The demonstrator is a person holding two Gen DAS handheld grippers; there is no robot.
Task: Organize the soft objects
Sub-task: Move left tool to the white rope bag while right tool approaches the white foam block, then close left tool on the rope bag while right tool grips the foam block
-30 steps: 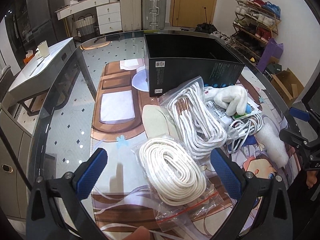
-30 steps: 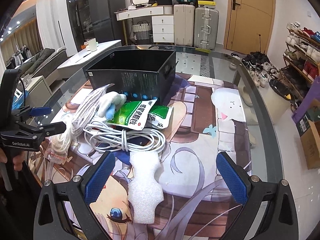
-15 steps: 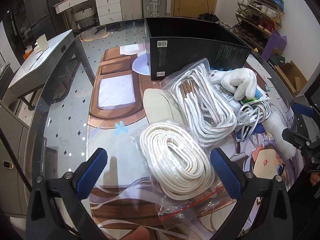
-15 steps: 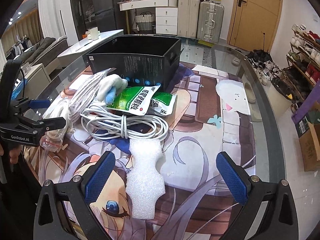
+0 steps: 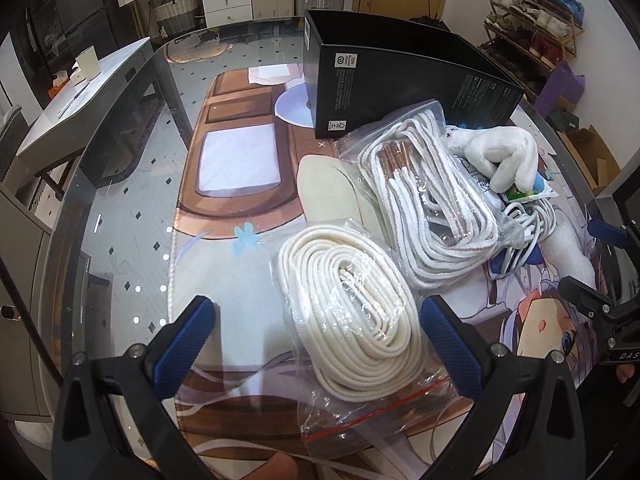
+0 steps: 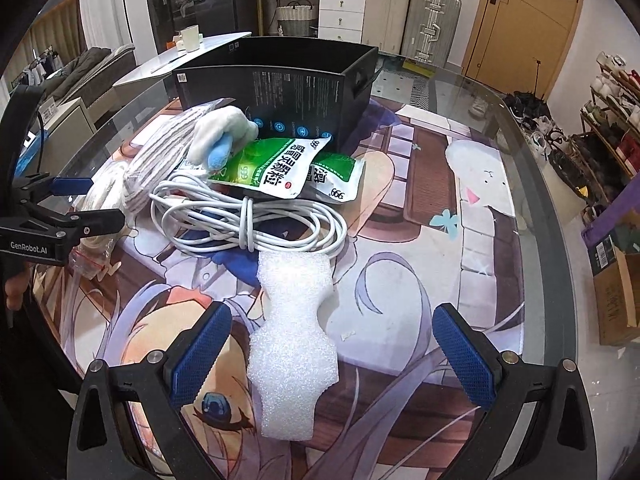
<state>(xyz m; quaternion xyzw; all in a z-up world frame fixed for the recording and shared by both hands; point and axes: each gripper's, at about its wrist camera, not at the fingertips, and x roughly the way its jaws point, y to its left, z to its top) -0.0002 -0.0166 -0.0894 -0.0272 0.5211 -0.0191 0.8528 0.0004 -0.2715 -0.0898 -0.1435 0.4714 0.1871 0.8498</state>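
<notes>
Left tool [image 5: 316,344] wide apart, empty, over the bagged cream rope coil [image 5: 352,316] on the counter [image 5: 120,240]; coil lies between its pads, long axis running away toward the black box [image 5: 400,80]. Right tool [image 6: 328,352] apart, empty, astride the foam strip [image 6: 294,352].

Count on my desk [image 6: 500,128]: 2 bagged rope coils, a cream one [image 5: 352,320] and a white one [image 5: 432,204]. 1 plush toy [image 6: 220,136]. 2 green sachets, top [image 6: 276,168] and bottom [image 6: 340,178]. 1 white cable bundle [image 6: 248,224]. 1 foam piece [image 6: 294,344]. 1 black box [image 6: 280,92]. 2 suitcases [image 6: 430,26] by the door.
</notes>
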